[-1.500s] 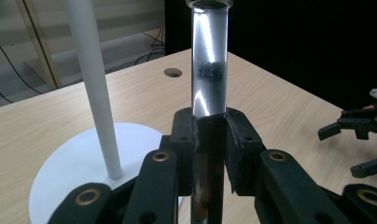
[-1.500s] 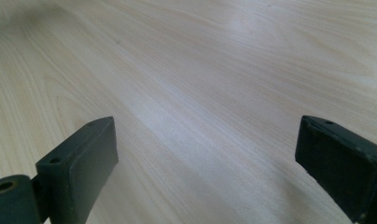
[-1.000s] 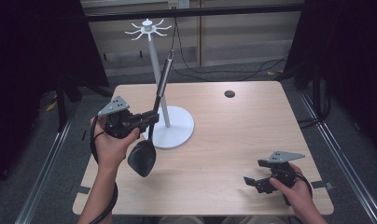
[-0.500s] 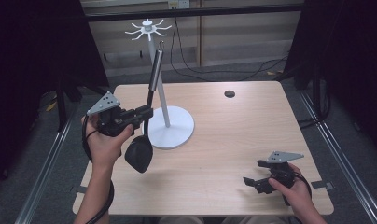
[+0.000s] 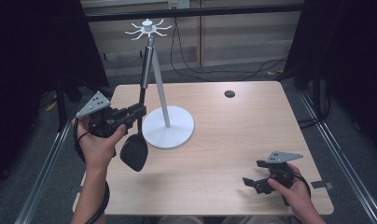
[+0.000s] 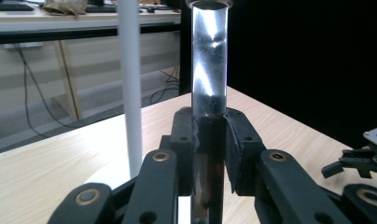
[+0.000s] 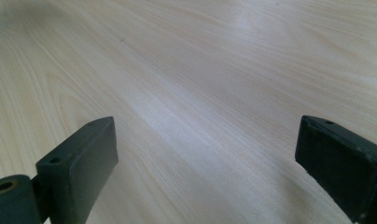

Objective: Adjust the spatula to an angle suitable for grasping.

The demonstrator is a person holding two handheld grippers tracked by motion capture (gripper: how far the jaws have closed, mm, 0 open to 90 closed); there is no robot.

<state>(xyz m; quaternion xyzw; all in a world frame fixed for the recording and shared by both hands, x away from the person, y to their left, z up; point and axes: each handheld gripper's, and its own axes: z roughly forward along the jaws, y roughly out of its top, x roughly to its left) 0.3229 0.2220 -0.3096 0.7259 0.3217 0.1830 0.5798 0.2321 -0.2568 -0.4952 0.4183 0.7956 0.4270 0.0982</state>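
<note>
A ladle with a black bowl [image 5: 134, 153] and a shiny metal handle [image 5: 145, 70] hangs above the table, nearly upright. My left gripper [image 5: 139, 112] is shut on the handle's lower dark part, and the handle's top end sits just under the hooks [image 5: 148, 29] of a white stand [image 5: 168, 127]. In the left gripper view the jaws of my left gripper [image 6: 209, 126] clamp the metal handle [image 6: 208, 60], with the stand's white pole [image 6: 129, 84] just to its left. My right gripper [image 5: 252, 183] rests open near the table's front right, with nothing between its jaws [image 7: 205, 154].
The stand's round white base occupies the table's left middle. A small black disc [image 5: 229, 94] lies near the far edge. The wooden table [image 5: 252, 130] has bare room across its right half. My right gripper [image 6: 359, 161] shows far off in the left gripper view.
My left gripper has carried the ladle a little to the left, and the handle has tipped more upright, its top end rising toward the stand's hooks. The right gripper has stayed put.
</note>
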